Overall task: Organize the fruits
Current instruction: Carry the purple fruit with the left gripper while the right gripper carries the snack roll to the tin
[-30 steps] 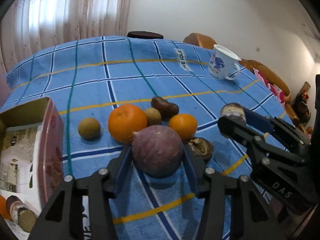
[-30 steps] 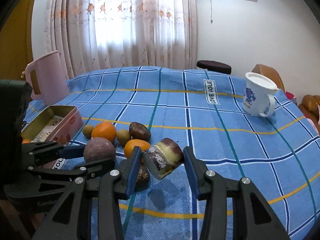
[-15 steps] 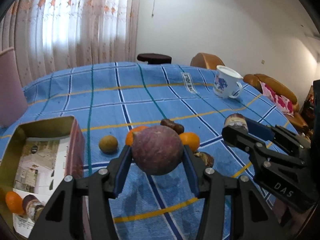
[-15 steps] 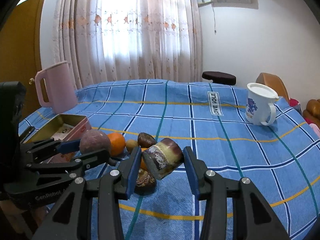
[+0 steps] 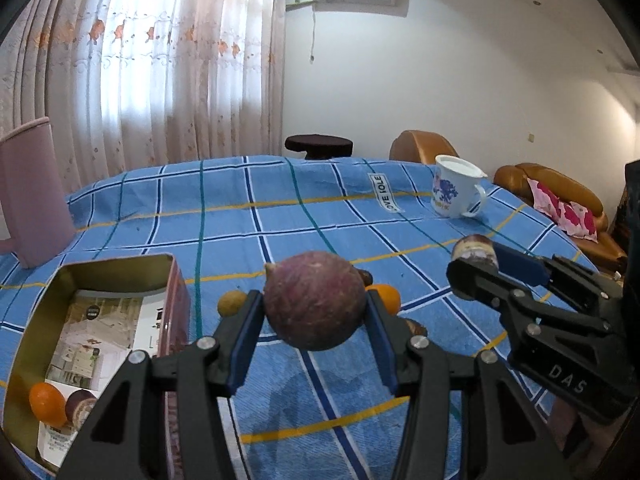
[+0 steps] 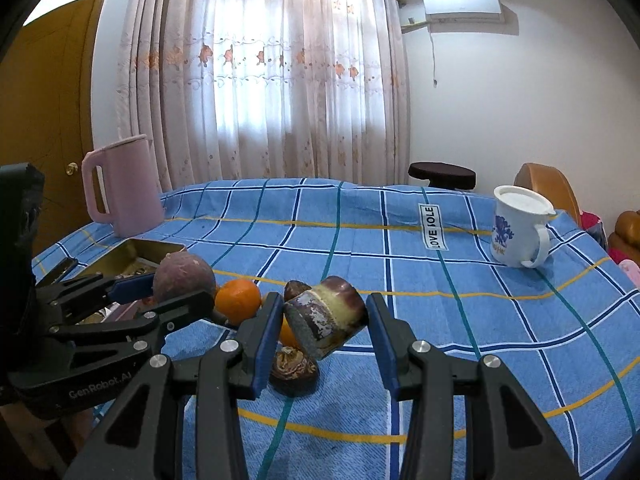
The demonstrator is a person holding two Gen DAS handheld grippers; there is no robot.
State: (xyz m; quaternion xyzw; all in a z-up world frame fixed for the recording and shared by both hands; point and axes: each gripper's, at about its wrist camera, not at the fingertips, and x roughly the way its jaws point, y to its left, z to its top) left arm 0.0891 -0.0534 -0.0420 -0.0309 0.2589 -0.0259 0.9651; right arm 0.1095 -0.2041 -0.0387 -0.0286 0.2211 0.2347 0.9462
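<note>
- Left wrist view: your left claw (image 5: 314,310) is clamped on the purple fruit (image 5: 314,300) at frame centre, held above the worktop (image 5: 280,216). The tin (image 5: 120,268) at lower left holds just two pieces.
- Right wrist view: your right claw (image 6: 320,320) grips the brown cut piece (image 6: 326,316) at centre; an orange (image 6: 238,300) and others wait left of it.

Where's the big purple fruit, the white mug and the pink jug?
Purple fruit (image 5: 314,300), left wrist view, middle of its skin.
White mug (image 6: 516,232), right wrist view, side of its body.
Pink jug (image 6: 130,188), right wrist view, front of its body.
</note>
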